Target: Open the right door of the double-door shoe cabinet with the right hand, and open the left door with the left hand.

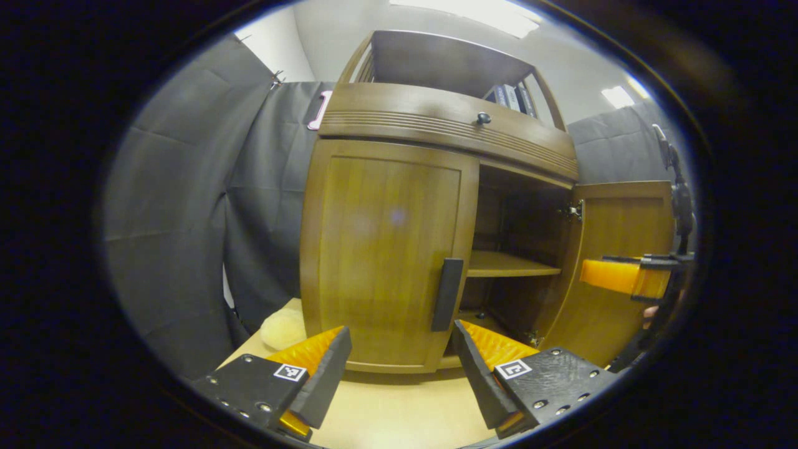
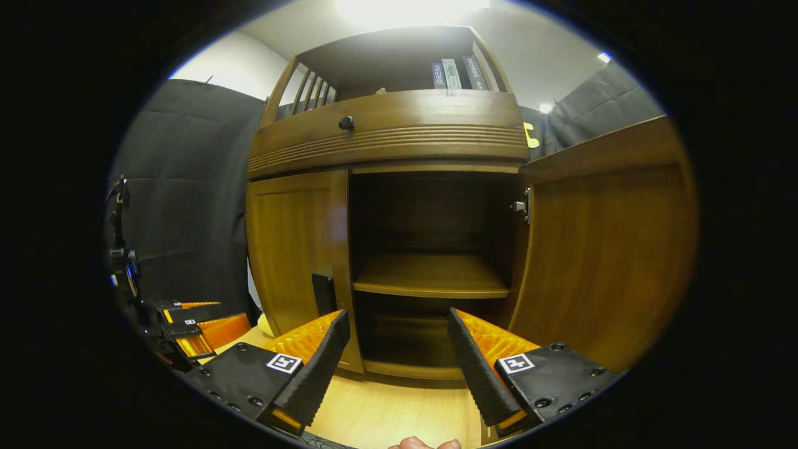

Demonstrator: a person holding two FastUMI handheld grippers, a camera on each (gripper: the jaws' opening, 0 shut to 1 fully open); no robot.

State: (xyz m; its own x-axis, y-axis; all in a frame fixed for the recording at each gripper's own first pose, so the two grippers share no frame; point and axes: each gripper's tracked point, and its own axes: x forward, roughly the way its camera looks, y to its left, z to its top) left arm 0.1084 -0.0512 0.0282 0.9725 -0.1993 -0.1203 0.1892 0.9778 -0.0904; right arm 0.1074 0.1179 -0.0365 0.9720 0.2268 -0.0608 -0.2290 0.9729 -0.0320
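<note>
The wooden shoe cabinet (image 1: 436, 206) is standing on a pale wood-grain floor (image 1: 399, 411) in front of the black cloth wall. Its right door (image 2: 605, 249) is hanging wide open, swung out to the side on its hinge (image 2: 522, 204), while the left door (image 1: 386, 249) is sitting closed, its dark vertical handle (image 1: 447, 293) at the inner edge.

The open half is showing a single wooden shelf (image 2: 430, 277) across the middle, with nothing lying on it, and a dark lower compartment beneath. Above the doors a drawer front with a small dark knob (image 1: 483, 117) is running across, and on the top open shelf a few books (image 2: 458, 73) are standing upright.

The left gripper (image 1: 402, 362) is hovering in front of the closed left door, fingers spread wide and touching nothing. The right gripper (image 2: 396, 355) is facing the open compartment, likewise spread wide and empty. A pale rounded lump (image 1: 283, 330) is lying on the floor beside the cabinet's left corner.
</note>
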